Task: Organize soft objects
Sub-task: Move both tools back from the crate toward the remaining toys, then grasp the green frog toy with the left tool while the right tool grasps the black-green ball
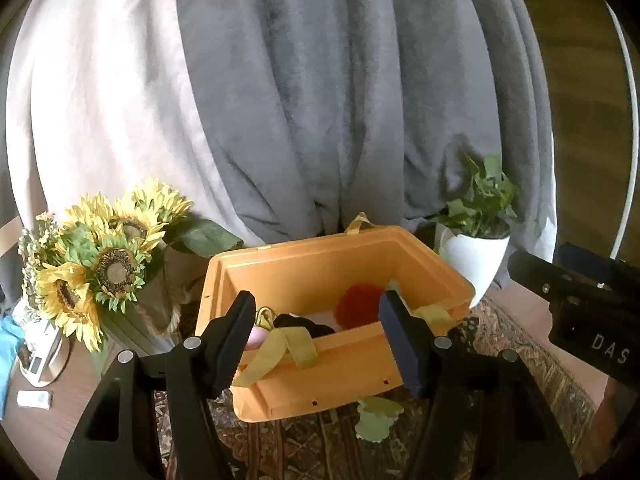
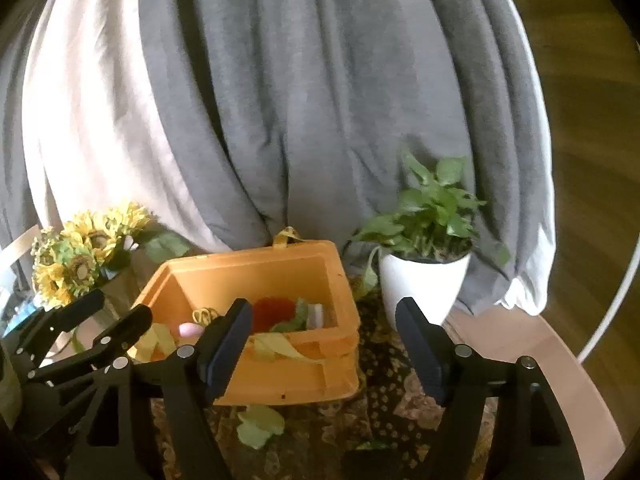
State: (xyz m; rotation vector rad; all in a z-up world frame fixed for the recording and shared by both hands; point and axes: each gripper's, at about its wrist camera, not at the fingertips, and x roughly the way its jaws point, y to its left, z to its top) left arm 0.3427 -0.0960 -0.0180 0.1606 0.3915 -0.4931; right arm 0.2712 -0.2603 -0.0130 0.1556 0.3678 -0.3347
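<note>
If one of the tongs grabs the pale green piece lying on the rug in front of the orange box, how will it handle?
The pale green piece lies flat and crumpled-edged on the rug, so it is probably floppy and would drape when lifted. It looks thin, so likely light. Being low against the rug, it may need a pinch close to the surface.

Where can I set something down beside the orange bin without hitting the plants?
Best gap: the patterned rug between the orange bin and the white potted plant, plus bare tabletop right of the pot. In front of the bin lies a pale green soft piece. The left is crowded: the sunflower bouquet stands close to the bin.
</note>
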